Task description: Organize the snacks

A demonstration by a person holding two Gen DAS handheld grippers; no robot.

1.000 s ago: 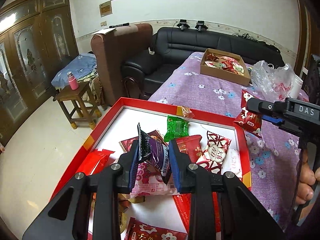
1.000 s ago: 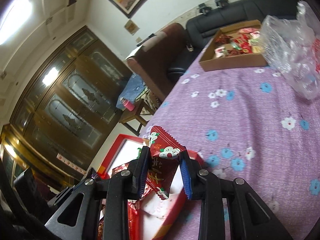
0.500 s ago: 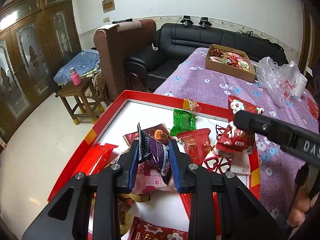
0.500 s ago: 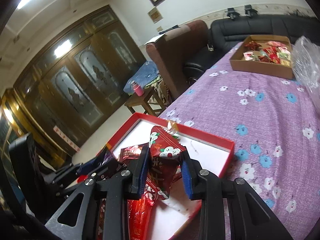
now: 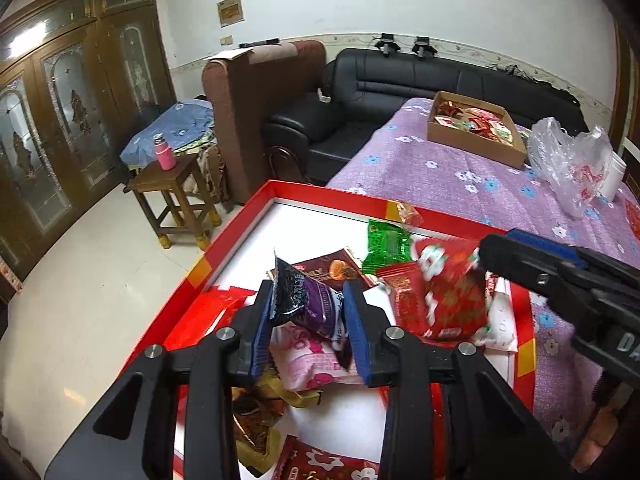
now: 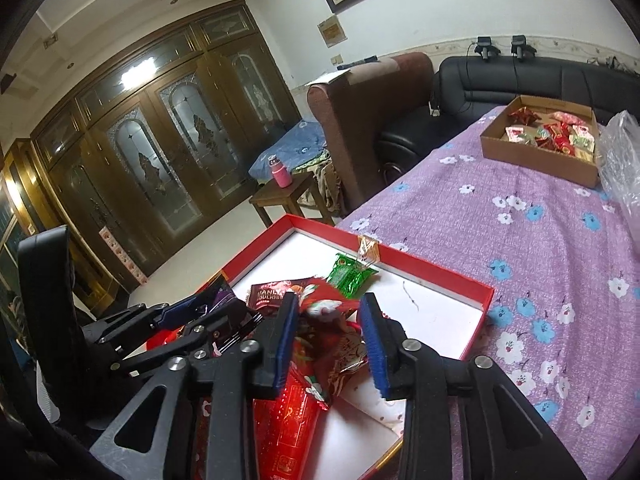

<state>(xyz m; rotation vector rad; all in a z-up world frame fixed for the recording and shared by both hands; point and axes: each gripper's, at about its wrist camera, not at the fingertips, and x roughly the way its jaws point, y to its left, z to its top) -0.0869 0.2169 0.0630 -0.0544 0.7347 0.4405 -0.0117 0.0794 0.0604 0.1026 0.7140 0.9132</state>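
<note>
Furniture rings the scene: a black sofa and a brown armchair stand past the far end of the counter, which wears a purple flowered cloth, and a wooden stool with a pink bottle sits off to the left on the pale floor. On the cloth, a crumpled clear plastic bag lies just beside a brown cardboard box that holds mixed wrapped sweets.

Nearer, a red tray with a white floor carries a loose heap: a green packet near its far wall, a brown packet, a pink packet, and several red ones.

The left gripper hangs over that heap. Its fingers have just been opening, and a purple packet stands upright between them, leaning on the left pad with a gap at the right one.

The right gripper reaches in over the tray's right side. Its fingers have also just been opening, and a red flowered packet, blurred, sits loose between them above the other red wrappers; neither pad presses on it.
</note>
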